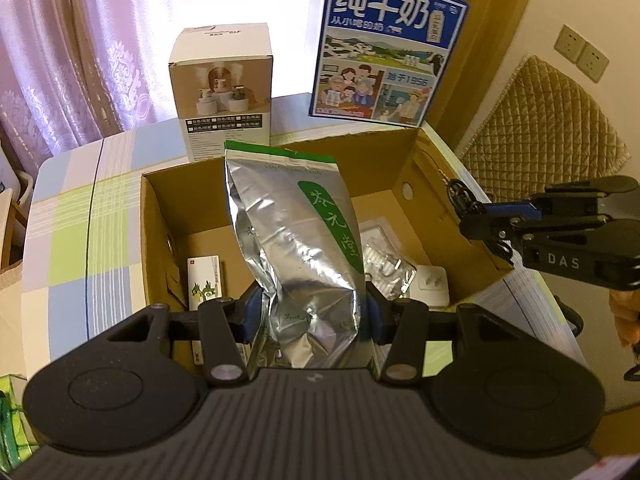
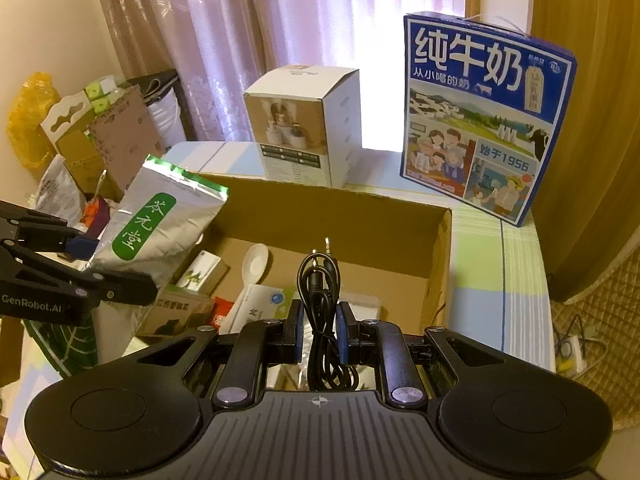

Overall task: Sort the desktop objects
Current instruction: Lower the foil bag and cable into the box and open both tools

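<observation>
While over one carton (image 1: pixel 154 216): one foil pouch (image 1: pixel 296 240), one cable (image 2: pixel 320 304) clamped.

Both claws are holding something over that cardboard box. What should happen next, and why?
Probably lower the foil bag in the left gripper further into the box before letting go: it is upright and gripped low, so it might topple.

Left tongs (image 1: pixel 310 314): black linkage arms, blue pads, silver pivot screws, ribbed grey housing, white "GenRobot.AI" lettering on side. Right tongs (image 2: pixel 318 330): same build, "DAS" marking.
</observation>
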Action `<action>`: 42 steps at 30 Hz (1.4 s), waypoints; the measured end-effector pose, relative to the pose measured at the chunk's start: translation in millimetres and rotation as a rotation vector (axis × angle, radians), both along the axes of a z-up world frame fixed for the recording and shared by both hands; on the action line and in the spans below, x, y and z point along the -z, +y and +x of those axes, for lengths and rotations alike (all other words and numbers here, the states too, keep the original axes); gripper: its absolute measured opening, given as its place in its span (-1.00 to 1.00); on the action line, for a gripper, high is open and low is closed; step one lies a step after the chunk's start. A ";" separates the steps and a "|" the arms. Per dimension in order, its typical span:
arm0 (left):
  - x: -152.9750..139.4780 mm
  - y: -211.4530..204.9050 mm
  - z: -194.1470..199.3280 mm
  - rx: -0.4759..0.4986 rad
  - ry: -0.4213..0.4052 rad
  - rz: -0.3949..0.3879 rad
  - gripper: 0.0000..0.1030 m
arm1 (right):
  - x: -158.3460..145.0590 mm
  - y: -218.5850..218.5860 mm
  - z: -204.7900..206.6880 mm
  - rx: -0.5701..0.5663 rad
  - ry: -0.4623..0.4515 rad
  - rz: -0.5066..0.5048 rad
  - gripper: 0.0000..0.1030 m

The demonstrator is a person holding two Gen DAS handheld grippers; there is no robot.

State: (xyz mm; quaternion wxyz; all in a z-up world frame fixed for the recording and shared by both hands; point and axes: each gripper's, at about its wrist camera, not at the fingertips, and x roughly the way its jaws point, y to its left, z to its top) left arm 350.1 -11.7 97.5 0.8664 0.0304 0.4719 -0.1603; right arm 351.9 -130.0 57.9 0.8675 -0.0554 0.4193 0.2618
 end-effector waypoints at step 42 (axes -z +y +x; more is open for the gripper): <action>21.1 17.9 38.9 -0.104 -0.033 -0.077 0.02 | 24.8 6.9 30.5 0.056 0.023 0.023 -0.75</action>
